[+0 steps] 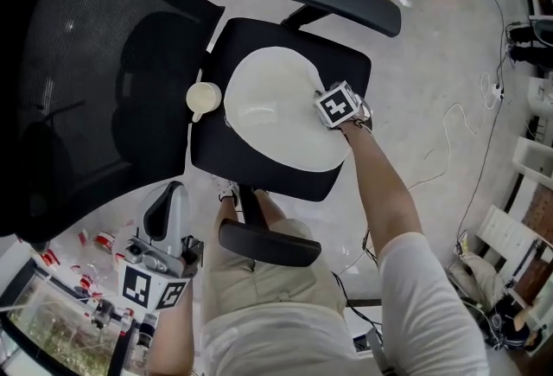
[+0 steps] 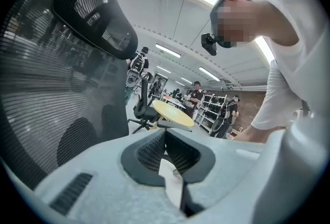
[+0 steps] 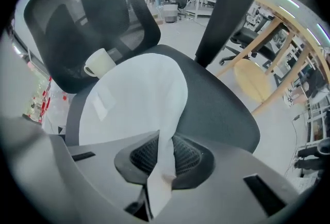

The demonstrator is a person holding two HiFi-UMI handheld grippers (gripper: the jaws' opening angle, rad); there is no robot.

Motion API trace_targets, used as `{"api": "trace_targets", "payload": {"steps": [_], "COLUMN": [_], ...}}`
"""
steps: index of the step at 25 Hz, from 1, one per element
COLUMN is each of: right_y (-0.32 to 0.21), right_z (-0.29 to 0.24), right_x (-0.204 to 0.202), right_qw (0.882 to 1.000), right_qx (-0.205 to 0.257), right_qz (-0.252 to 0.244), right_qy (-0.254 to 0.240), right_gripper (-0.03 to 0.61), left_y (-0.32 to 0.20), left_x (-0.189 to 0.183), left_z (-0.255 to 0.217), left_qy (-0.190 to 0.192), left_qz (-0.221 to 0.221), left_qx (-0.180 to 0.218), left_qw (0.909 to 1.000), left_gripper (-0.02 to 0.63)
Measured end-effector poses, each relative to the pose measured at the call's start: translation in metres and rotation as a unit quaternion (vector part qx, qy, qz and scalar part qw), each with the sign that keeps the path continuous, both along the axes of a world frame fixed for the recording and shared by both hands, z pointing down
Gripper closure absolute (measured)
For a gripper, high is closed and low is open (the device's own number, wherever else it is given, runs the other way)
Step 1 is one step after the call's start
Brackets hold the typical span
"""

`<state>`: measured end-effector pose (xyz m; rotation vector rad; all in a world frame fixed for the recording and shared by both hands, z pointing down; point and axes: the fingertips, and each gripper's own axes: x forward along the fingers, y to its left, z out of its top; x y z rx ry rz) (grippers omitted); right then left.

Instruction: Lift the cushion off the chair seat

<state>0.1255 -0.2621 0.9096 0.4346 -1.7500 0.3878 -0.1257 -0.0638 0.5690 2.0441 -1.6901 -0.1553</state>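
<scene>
cushion (image 3: 139,94) — pinch visible in right gripper view only

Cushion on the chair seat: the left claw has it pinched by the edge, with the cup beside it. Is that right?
Wrong claw. The right gripper view shows the right claw shut on the edge of the cushion. The left claw is off to the side of the chair. The cup does sit beside the cushion.
</scene>
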Motion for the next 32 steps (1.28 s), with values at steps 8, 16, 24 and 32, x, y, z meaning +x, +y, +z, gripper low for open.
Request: {"api": "trace_targets", "payload": {"steps": [8, 16, 24, 32], "right_y": [0.022, 0.047, 0.086, 0.103], "right_z": [-0.040, -0.093, -0.139, -0.180], "right_x": [0.010, 0.013, 0.008, 0.011], "right_qw": [0.997, 0.993, 0.990, 0.976], "right_qx": [-0.002, 0.029, 0.040, 0.067], "right_qz": [0.070, 0.102, 0.121, 0.177], "right_qy": [-0.026, -0.047, -0.066, -0.105], "right_gripper": [0.531, 0.531, 0.531, 0.531], "left_y": [0.006, 0.021, 0.031, 0.032], "left_x": [-0.002, -0.011, -0.011, -0.013], "left_z": [-0.025, -0.067, -0.105, -0.140], "left_qy": [-0.004, -0.015, -0.032, -0.047], "left_qz": [0.014, 0.026, 0.045, 0.064], "left_qx": [0.032, 0.060, 0.086, 0.124], "left_qw": [0.9994, 0.9977, 0.9947, 0.9890], "left_gripper": [0.600, 0.600, 0.598, 0.600]}}
